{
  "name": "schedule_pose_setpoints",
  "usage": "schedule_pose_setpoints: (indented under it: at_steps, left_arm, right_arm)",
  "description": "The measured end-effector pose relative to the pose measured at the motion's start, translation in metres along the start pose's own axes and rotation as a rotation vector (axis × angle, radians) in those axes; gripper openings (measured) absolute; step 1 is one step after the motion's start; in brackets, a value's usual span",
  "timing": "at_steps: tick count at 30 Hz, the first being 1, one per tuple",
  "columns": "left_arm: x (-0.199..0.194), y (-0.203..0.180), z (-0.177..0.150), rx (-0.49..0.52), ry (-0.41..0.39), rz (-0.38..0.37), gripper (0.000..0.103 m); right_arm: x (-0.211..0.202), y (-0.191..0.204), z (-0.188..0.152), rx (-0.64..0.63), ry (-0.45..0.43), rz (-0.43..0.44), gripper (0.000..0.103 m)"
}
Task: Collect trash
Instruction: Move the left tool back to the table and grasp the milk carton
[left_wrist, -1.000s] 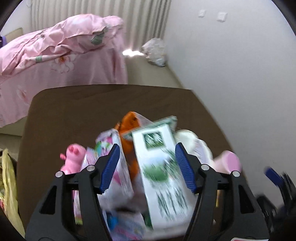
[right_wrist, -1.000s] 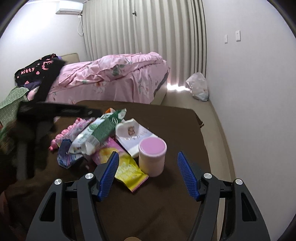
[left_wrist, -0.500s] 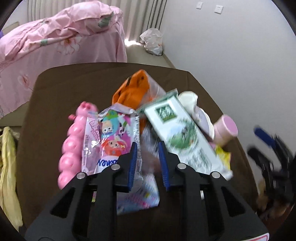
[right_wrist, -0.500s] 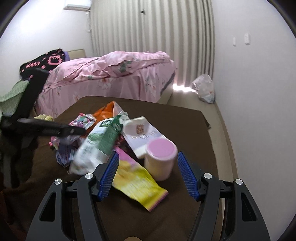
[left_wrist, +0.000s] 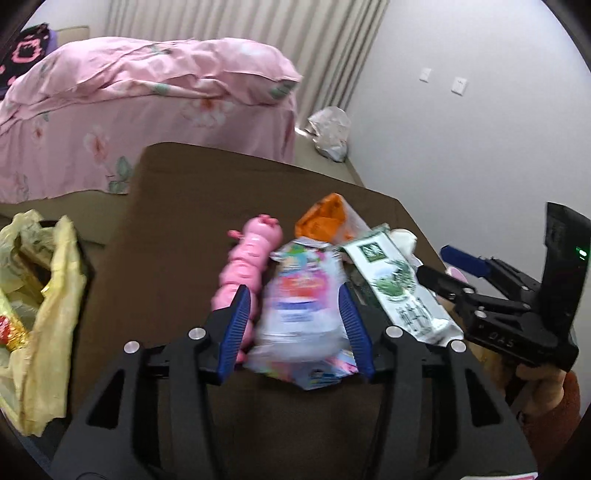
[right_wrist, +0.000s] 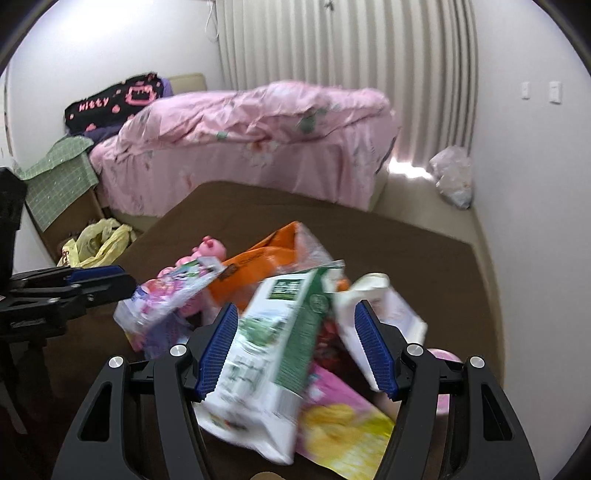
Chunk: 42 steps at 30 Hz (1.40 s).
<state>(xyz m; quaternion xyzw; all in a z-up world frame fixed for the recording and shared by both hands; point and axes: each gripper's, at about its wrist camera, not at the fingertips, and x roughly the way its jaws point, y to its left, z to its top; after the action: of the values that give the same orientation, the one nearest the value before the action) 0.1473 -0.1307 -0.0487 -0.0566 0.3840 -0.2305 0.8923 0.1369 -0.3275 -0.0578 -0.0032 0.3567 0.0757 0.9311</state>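
Observation:
A heap of trash lies on the brown table (left_wrist: 184, 206). My left gripper (left_wrist: 293, 295) straddles a colourful cartoon wrapper (left_wrist: 303, 295); its jaws are opening and the wrapper fills the gap, too blurred to show any pressing. A pink toy caterpillar (left_wrist: 251, 258) and an orange packet (left_wrist: 325, 218) lie just beyond. My right gripper (right_wrist: 295, 310) stands open over a green-and-white packet (right_wrist: 280, 332), which lies between its jaws. A white pouch (right_wrist: 391, 310), a yellow-pink wrapper (right_wrist: 343, 424) and a pink-lidded cup (right_wrist: 443, 356) sit on its right.
A bin lined with a yellow bag (left_wrist: 48, 295) stands left of the table. A pink bed (right_wrist: 258, 140) lies behind, with a white plastic bag (right_wrist: 452, 177) on the floor by the wall. A hand in a red sleeve (left_wrist: 546, 398) holds the right gripper.
The left gripper narrowed on the heap, then widened around the cartoon wrapper as its view swung left to the yellow bag. The right gripper moved left from the cup to the green packet.

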Motion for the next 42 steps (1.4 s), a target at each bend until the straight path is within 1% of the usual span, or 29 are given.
schedule_pose_setpoints:
  at_steps: [5,8,9,10,11,13,16,18,20,21,23,24,25,26,27,29,30,31,33,35,36,37,38,39,40,42]
  left_arm:
    - [-0.011,0.025,-0.003,-0.052,-0.016,0.031,0.048]
    - [-0.016,0.034,-0.007,-0.062,-0.018,0.037,0.048]
    - [-0.017,0.035,-0.008,-0.063,-0.018,0.036,0.049]
    - [-0.019,0.037,-0.01,-0.065,-0.019,0.033,0.049]
    - [-0.02,0.039,-0.01,-0.068,-0.02,0.031,0.049]
    - [-0.024,0.042,-0.012,-0.075,-0.025,0.025,0.049]
    - [-0.028,0.044,-0.013,-0.083,-0.028,0.014,0.049]
    - [-0.028,0.041,-0.014,-0.08,-0.025,0.0,0.049]
    - [-0.026,0.033,-0.014,-0.073,-0.013,-0.027,0.051]
    - [-0.024,0.028,-0.014,-0.066,-0.004,-0.048,0.054]
    - [-0.02,0.016,-0.012,-0.037,0.02,-0.106,0.058]
    - [-0.014,0.004,-0.011,-0.004,0.045,-0.148,0.061]
    - [-0.007,-0.008,-0.009,0.031,0.07,-0.176,0.061]
    - [-0.002,-0.017,-0.009,0.051,0.084,-0.185,0.062]
    - [0.008,-0.03,-0.007,0.079,0.106,-0.193,0.062]
    - [0.023,-0.045,-0.003,0.098,0.13,-0.183,0.062]
    - [0.033,-0.054,0.0,0.103,0.14,-0.168,0.062]
    - [0.044,-0.063,0.002,0.104,0.151,-0.155,0.062]
    - [0.063,-0.076,0.007,0.096,0.18,-0.135,0.065]
    - [0.08,-0.088,0.01,0.088,0.215,-0.116,0.071]
    - [0.09,-0.094,0.011,0.097,0.231,-0.102,0.071]
    - [0.099,-0.098,0.011,0.12,0.247,-0.07,0.071]
    - [0.109,-0.102,0.012,0.141,0.26,-0.017,0.071]
    - [0.114,-0.102,0.013,0.135,0.261,-0.003,0.071]
    - [0.116,-0.101,0.014,0.125,0.26,0.001,0.07]
    - [0.112,-0.096,0.017,0.091,0.259,-0.005,0.058]
  right_arm:
    - [0.044,0.015,0.016,-0.037,0.166,-0.092,0.062]
    - [0.056,0.018,0.022,-0.041,0.207,-0.103,0.062]
    - [0.056,0.019,0.023,-0.043,0.21,-0.096,0.057]
    - [0.054,0.021,0.022,-0.05,0.208,-0.08,0.046]
    - [0.052,0.022,0.021,-0.059,0.209,-0.077,0.043]
    - [0.044,0.027,0.015,-0.095,0.201,-0.082,0.03]
    - [0.023,0.026,0.002,-0.081,0.192,-0.021,0.02]
    - [0.007,0.022,-0.009,-0.05,0.175,0.025,0.019]
    - [-0.007,0.019,-0.021,-0.029,0.167,0.082,0.019]
    - [-0.016,0.017,-0.028,-0.014,0.152,0.095,0.019]
    - [-0.034,0.009,-0.039,0.016,0.099,0.079,0.019]
    - [-0.048,0.001,-0.046,0.038,0.054,0.053,0.02]
    - [-0.055,-0.005,-0.048,0.051,0.03,0.035,0.023]
    - [-0.068,-0.014,-0.054,0.074,-0.01,0.007,0.028]
    - [-0.075,-0.02,-0.058,0.089,-0.036,-0.009,0.038]
    - [-0.093,-0.038,-0.068,0.141,-0.09,-0.044,0.04]
    - [-0.099,-0.047,-0.073,0.166,-0.103,-0.05,0.041]
    - [-0.102,-0.054,-0.077,0.187,-0.111,-0.053,0.045]
    - [-0.106,-0.067,-0.087,0.225,-0.119,-0.061,0.05]
    - [-0.108,-0.075,-0.096,0.25,-0.117,-0.073,0.052]
    - [-0.109,-0.079,-0.101,0.26,-0.12,-0.072,0.054]
    - [-0.109,-0.081,-0.106,0.267,-0.123,-0.066,0.058]
    - [-0.108,-0.082,-0.109,0.269,-0.122,-0.059,0.059]
    - [-0.106,-0.083,-0.111,0.267,-0.111,-0.051,0.059]
    - [-0.104,-0.081,-0.113,0.253,-0.095,-0.047,0.059]
    - [-0.102,-0.072,-0.116,0.183,-0.073,-0.072,0.059]
